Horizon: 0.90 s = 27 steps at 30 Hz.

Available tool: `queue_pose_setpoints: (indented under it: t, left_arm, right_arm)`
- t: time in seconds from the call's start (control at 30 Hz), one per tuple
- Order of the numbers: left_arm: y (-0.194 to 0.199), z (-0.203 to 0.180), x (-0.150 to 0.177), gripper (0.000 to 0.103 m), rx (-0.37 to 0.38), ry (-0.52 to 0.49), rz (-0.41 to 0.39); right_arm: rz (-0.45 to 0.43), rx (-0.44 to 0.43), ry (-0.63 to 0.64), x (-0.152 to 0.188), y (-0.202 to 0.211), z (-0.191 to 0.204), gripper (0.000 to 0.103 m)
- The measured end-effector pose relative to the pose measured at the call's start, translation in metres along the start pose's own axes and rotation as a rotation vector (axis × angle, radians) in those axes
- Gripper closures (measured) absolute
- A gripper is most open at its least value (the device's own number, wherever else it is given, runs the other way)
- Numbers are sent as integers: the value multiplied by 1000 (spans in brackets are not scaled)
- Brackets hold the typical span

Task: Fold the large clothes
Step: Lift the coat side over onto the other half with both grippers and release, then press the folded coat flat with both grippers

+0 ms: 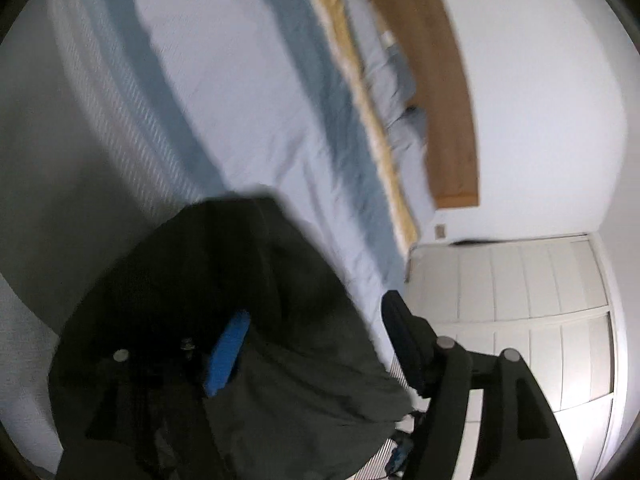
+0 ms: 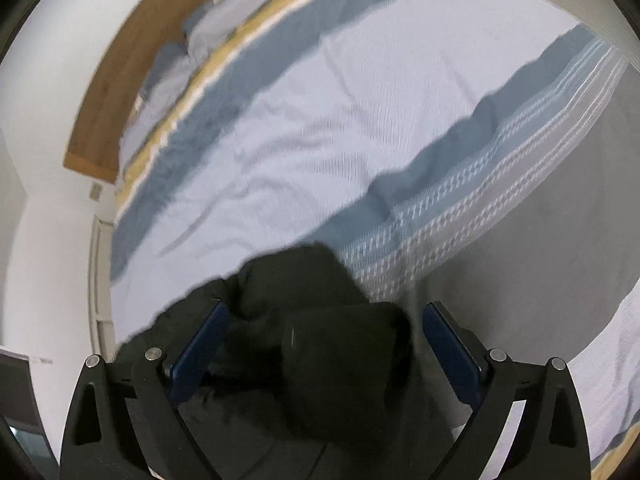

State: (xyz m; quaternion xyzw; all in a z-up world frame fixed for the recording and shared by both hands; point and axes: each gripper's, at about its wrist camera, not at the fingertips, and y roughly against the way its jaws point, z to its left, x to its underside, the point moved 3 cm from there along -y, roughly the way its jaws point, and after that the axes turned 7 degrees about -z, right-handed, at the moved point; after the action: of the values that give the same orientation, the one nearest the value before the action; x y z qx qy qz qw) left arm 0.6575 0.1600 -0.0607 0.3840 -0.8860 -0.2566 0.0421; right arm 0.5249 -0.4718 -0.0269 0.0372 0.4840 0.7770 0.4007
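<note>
A large dark garment lies bunched at the near edge of the bed. In the left wrist view it drapes over my left gripper; the blue pad of the left finger pokes out of the cloth, while the other finger stands apart beside the cloth's edge. The jaws are wide and do not pinch the fabric. In the right wrist view the same dark garment is heaped between the fingers of my right gripper. That gripper is open wide, with a gap between the fabric and its right pad.
The bedspread is pale with blue-grey stripes and a yellow band. Pillows lie by a wooden headboard. White panelled doors stand past the bed's corner, under a white wall.
</note>
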Motion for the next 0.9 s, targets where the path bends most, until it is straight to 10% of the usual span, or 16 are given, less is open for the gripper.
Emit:
queue_pose_setpoints:
  t: [0.33, 0.9]
  left_arm:
    - [44, -74, 42, 36, -207, -433, -52]
    - [-87, -94, 186, 36, -295, -821, 90]
  right_arm:
    - [-96, -168, 272, 34, 66, 74, 6]
    - [-44, -132, 679, 167, -1, 179, 7]
